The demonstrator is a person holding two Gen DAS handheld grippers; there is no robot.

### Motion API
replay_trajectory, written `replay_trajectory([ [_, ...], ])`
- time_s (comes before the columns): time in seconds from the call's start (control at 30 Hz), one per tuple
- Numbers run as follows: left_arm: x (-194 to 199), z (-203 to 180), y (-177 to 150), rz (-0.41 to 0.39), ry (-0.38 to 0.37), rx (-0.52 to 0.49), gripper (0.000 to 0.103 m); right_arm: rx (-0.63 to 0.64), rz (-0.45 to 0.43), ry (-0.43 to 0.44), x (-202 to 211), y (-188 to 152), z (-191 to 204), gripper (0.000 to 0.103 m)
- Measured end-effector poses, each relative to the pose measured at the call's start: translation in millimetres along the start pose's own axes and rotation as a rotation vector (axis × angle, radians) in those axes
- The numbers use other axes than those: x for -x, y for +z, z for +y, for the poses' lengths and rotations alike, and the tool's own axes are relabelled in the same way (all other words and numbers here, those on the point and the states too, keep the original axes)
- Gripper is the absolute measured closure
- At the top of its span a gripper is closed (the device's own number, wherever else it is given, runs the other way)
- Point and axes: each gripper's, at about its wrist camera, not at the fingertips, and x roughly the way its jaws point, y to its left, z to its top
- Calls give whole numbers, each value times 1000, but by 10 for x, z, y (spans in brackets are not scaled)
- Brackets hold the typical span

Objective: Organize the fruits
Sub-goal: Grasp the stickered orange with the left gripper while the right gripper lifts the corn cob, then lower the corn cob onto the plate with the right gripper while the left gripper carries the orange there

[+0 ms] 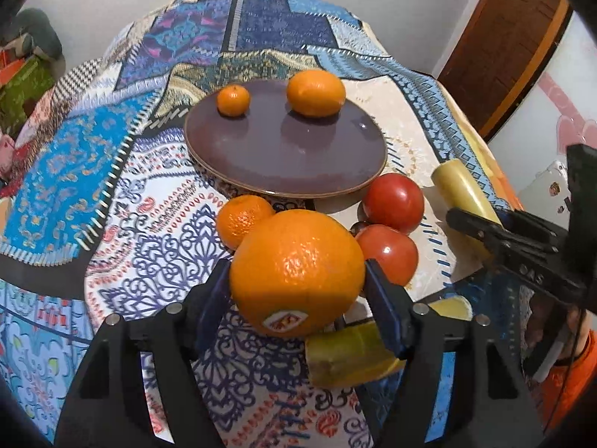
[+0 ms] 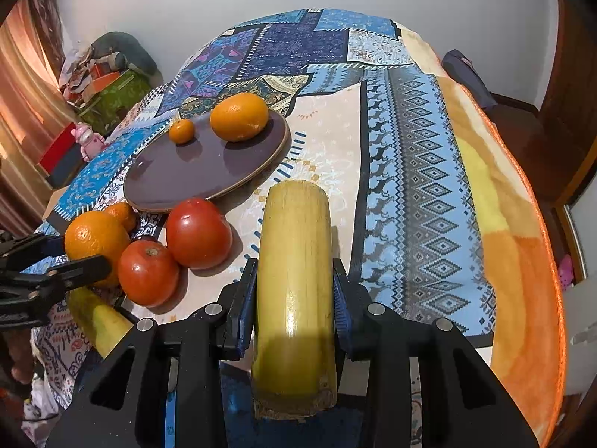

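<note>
- Pads of your left gripper (image 1: 297, 291) flank a round, dimpled orange (image 1: 296, 272), seemingly touching.
- Your right gripper (image 2: 294, 298) clamps a smooth yellow-green cane cylinder (image 2: 294, 280).

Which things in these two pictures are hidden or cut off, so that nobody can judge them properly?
- Left wrist view: the sticker on the big orange is too small to read.
- Left wrist view: part of a yellow-green stalk piece is hidden by the left gripper.
- Right wrist view: a small mandarin is mostly behind the orange.
</note>
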Motion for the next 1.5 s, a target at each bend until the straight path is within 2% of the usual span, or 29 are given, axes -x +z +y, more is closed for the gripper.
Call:
replay_trajectory([
  [0.2, -40, 103, 11, -2, -64, 56, 34, -8, 2, 6, 4, -26, -6, 70],
  [0.53, 255, 28, 5, -65, -47, 30, 35, 5, -57, 30, 179, 132, 78, 70],
  [0.77, 601, 107, 172, -149, -40, 42, 35, 34, -95, 59, 182, 349, 239, 70],
  [0.9, 685, 190, 310, -184, -12, 45, 35, 62, -107, 71, 128, 468, 363, 70],
  [1.17, 588, 315, 604, -207, 37, 36, 35, 118, -101, 110, -90, 728, 617, 70],
  [1.5, 230, 471, 873, -182, 60, 45, 35, 196, -40, 127, -461, 886, 855, 70],
])
